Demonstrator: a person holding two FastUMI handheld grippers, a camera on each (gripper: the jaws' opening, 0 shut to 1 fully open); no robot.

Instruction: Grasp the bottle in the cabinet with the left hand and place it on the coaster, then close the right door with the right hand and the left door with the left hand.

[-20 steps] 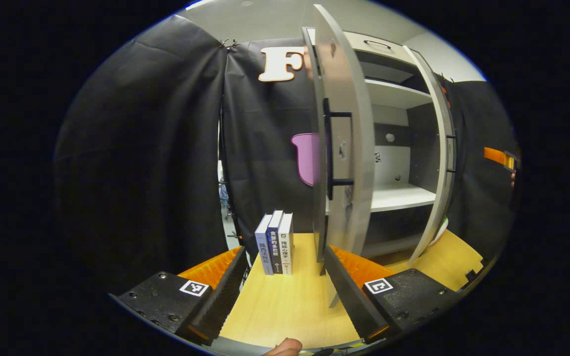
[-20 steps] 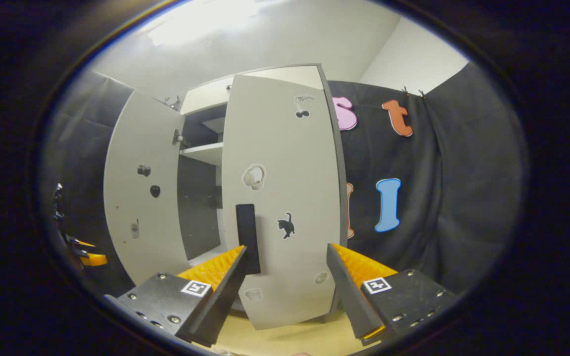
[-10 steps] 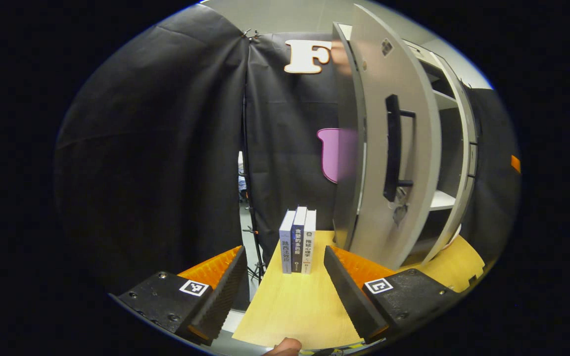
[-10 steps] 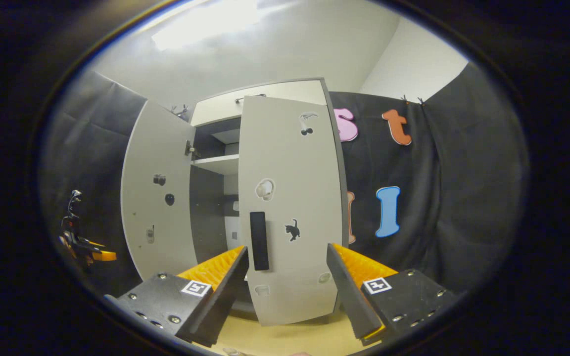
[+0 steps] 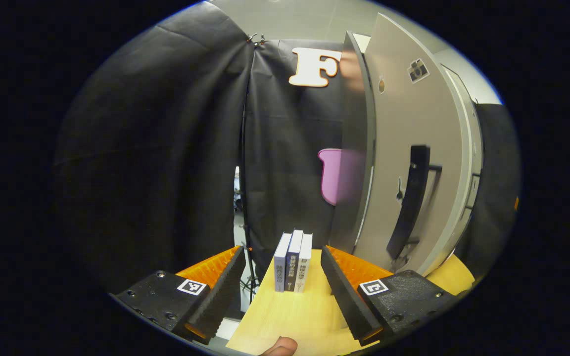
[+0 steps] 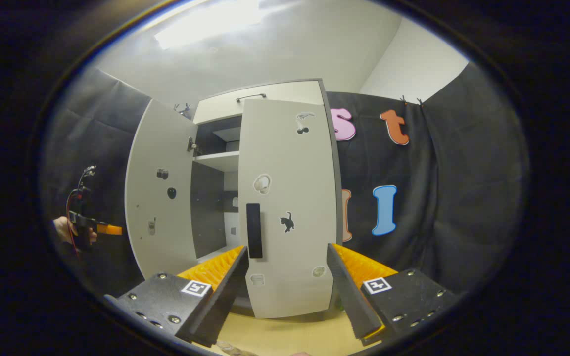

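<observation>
Both grippers, left gripper (image 5: 282, 284) and right gripper (image 6: 287, 279), hold jaws wide and empty, bottle unseen, right door (image 6: 290, 207) nearly shut, left door (image 6: 159, 198) ajar, needing a push.

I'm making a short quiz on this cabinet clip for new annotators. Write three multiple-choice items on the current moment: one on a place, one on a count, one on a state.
1. Where do the books stand?
A. On the table, left of the cabinet's left door
B. On a cabinet shelf
C. On the floor

2. How many books stand together?
A. Two
B. Three
C. Five

3. How does the right door stand?
A. Wide open
C. Taken off
B. Closed or nearly so, while the left door is ajar

Answers:
1. A: in the left gripper view they stand upright on the tabletop beside the door.
2. B: three spines show side by side.
3. B: in the right gripper view it faces front, and shelves show through the gap at its left.
</observation>
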